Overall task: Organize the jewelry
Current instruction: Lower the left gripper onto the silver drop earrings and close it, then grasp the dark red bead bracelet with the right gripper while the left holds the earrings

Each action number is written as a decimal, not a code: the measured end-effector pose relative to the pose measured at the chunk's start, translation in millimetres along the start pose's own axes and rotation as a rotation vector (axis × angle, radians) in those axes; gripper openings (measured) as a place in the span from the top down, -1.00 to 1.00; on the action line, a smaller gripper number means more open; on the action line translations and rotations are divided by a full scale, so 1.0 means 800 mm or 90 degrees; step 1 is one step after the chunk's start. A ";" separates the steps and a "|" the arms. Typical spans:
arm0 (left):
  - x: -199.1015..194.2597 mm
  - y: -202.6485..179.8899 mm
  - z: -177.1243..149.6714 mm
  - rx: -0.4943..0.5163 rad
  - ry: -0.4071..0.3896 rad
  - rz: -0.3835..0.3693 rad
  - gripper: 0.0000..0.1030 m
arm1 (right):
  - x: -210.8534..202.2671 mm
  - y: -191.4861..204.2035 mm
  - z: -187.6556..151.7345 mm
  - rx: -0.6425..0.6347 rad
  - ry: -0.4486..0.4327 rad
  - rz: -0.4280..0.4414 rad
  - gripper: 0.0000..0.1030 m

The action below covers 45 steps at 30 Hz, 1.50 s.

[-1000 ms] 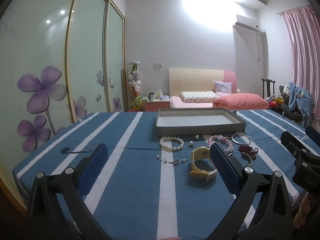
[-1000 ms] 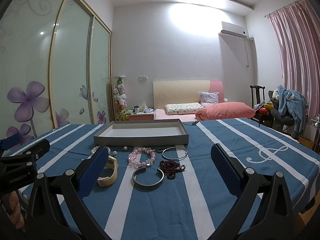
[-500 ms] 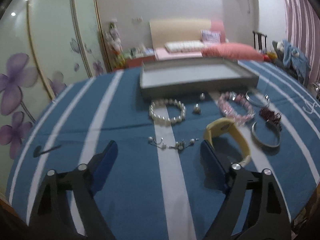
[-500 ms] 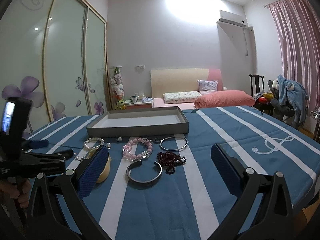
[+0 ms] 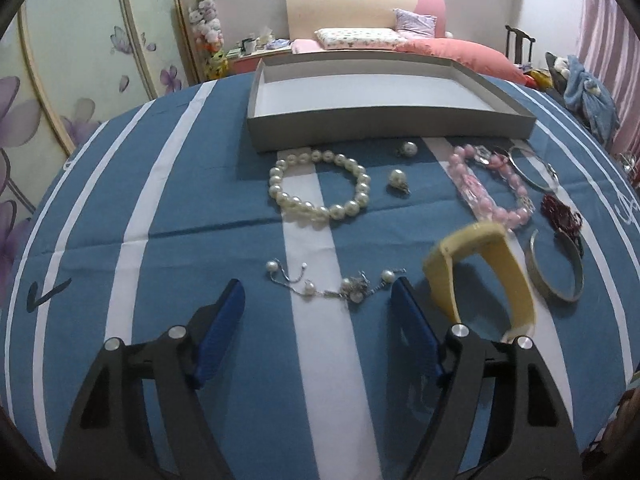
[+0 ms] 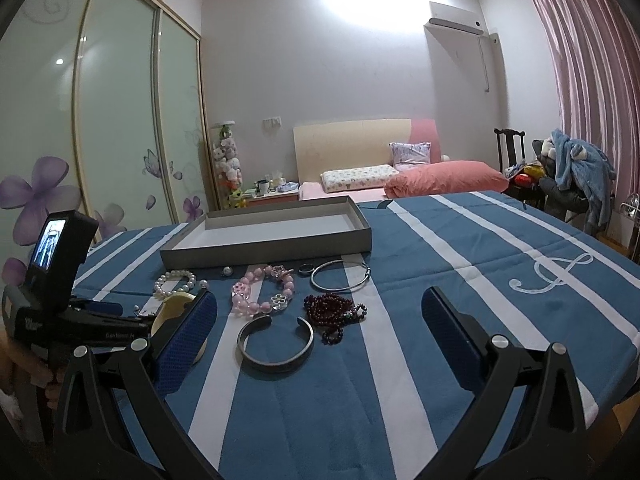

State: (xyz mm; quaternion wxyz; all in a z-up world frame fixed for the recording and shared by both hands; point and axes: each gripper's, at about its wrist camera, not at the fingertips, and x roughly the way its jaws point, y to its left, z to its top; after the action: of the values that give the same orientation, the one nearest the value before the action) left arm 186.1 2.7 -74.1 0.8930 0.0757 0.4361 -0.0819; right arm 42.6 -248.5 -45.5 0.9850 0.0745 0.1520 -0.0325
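Observation:
Jewelry lies on a blue and white striped tablecloth in front of an empty grey tray (image 5: 384, 122) (image 6: 280, 246). My left gripper (image 5: 318, 292) is open, tilted down, its fingertips just short of a thin silver chain with small pearls (image 5: 332, 282). Beyond lie a pearl bracelet (image 5: 320, 190), two pearl earrings (image 5: 398, 179), a pink bead bracelet (image 5: 486, 188) (image 6: 262, 290) and a yellow band (image 5: 486, 270). My right gripper (image 6: 320, 300) is open and empty, held above a silver cuff (image 6: 276, 344) and dark red beads (image 6: 334, 310).
A thin silver bangle (image 6: 340, 276) and a small ring (image 6: 306, 268) lie near the tray. The left gripper's body with its screen (image 6: 56, 276) sits at the left of the right wrist view. A bed (image 6: 400, 178) and chair (image 6: 510, 160) stand behind the table.
My left gripper has moved forward and tilted down toward the pearl chain, and its jaws have narrowed a little. My right gripper has barely moved.

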 end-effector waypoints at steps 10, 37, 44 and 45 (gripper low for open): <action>0.000 -0.008 0.005 0.013 -0.011 -0.025 0.55 | 0.006 -0.003 0.003 0.012 0.008 -0.004 -0.97; -0.014 0.053 0.027 -0.080 -0.070 -0.079 0.86 | 0.100 -0.033 0.019 0.019 0.225 -0.015 -0.61; -0.036 0.056 0.036 -0.078 -0.121 -0.089 0.86 | 0.133 -0.027 0.016 0.000 0.301 -0.012 -0.32; -0.037 0.056 0.037 -0.079 -0.124 -0.091 0.86 | 0.138 -0.026 0.016 0.002 0.315 -0.005 -0.28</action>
State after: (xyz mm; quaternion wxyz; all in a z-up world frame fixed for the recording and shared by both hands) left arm 200.8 42.7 -29.9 0.9259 -0.0194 0.3560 -0.1247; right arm 149.3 -275.6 -69.9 0.9176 0.0813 0.3887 -0.0176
